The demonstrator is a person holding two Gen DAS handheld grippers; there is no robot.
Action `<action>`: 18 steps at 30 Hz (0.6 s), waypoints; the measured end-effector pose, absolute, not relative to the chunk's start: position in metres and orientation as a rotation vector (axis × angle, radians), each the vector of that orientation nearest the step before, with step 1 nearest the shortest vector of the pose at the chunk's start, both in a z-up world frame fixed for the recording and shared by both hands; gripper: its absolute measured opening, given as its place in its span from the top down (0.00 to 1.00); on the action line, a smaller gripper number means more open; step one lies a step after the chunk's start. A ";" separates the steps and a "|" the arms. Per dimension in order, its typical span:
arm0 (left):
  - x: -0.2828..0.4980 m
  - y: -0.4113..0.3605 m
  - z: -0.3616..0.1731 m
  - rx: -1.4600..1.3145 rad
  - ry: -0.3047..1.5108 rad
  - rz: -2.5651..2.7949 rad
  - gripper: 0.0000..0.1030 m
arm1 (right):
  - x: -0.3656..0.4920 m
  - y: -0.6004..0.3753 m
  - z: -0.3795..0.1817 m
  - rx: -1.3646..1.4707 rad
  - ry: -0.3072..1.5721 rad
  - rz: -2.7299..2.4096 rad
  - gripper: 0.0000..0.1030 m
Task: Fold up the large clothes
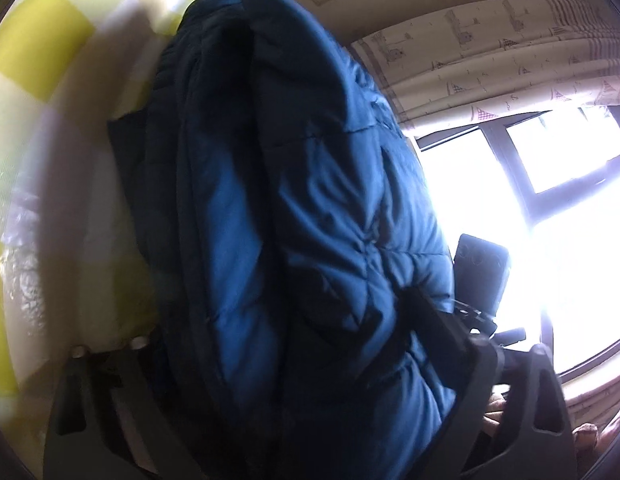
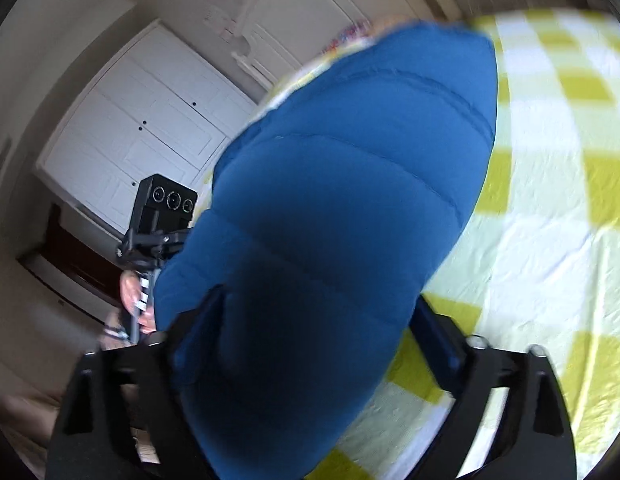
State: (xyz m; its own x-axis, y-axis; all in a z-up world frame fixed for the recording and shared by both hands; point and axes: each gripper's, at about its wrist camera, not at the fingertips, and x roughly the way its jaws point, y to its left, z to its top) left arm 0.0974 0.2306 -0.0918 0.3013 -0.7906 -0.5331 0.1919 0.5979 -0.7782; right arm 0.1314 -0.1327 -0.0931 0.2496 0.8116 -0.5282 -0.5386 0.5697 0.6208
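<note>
A large blue quilted puffer jacket (image 1: 310, 220) fills the left wrist view, bunched in thick folds between the fingers of my left gripper (image 1: 277, 320), which is shut on it. In the right wrist view the same jacket (image 2: 342, 208) hangs as a thick padded mass between the fingers of my right gripper (image 2: 314, 308), which is shut on it. The jacket is lifted above a bed with a yellow and white checked cover (image 2: 550, 160). The other gripper's camera block (image 2: 165, 204) and the hand holding it show left of the jacket.
The checked bed cover (image 1: 41, 52) lies at the left of the left wrist view. A bright window (image 1: 550, 200) with a patterned curtain (image 1: 490, 52) is at the right. White wardrobe doors (image 2: 141, 128) stand behind the bed in the right wrist view.
</note>
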 end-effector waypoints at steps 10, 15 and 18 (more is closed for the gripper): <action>0.171 0.133 -0.027 -0.492 0.854 -0.697 0.39 | 0.177 -0.201 -0.052 0.274 0.660 0.701 0.31; 0.252 0.071 -0.026 -0.498 0.852 -0.707 0.39 | 0.243 -0.248 -0.044 0.266 0.661 0.571 0.32; 0.293 0.041 -0.061 -0.495 0.943 -0.629 0.32 | 0.280 -0.261 -0.074 0.233 0.773 0.485 0.31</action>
State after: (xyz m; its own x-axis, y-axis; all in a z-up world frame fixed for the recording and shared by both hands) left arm 0.2929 0.0411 -0.0607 0.4355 -0.6853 -0.5836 0.2750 0.7187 -0.6387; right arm 0.2803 -0.2612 -0.0740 0.6135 0.5003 -0.6110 -0.3334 0.8655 0.3739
